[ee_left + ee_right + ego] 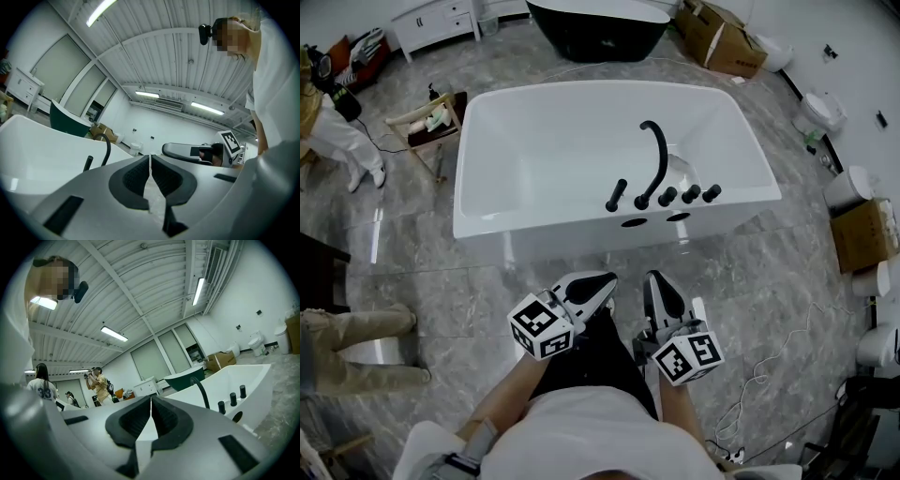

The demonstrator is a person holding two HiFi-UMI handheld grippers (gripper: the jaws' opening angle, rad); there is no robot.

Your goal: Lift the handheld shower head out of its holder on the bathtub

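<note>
While the handheld shower head [617,195] stands in its holder on the near rim of the white bathtub [478,187], both grippers are well apart from it.

- Item 1: shower head, blk, leftmost of the rim fittings, just left of the curved spout [655,155]. Three blk knobs [690,194] to the right of the spout.
- Item 2: left gripper [602,284], jaws pressed together w/ nothing btwn them. Held over the marble floor [787,272], near side of the tub.
- Item 3: right gripper [657,279], jaws likewise pressed together, empty, just beside the left one.
- Far side: blk tub [595,28], cardboard boxes [722,37].
- Left: wooden stool [427,127], a person [337,136].
</note>
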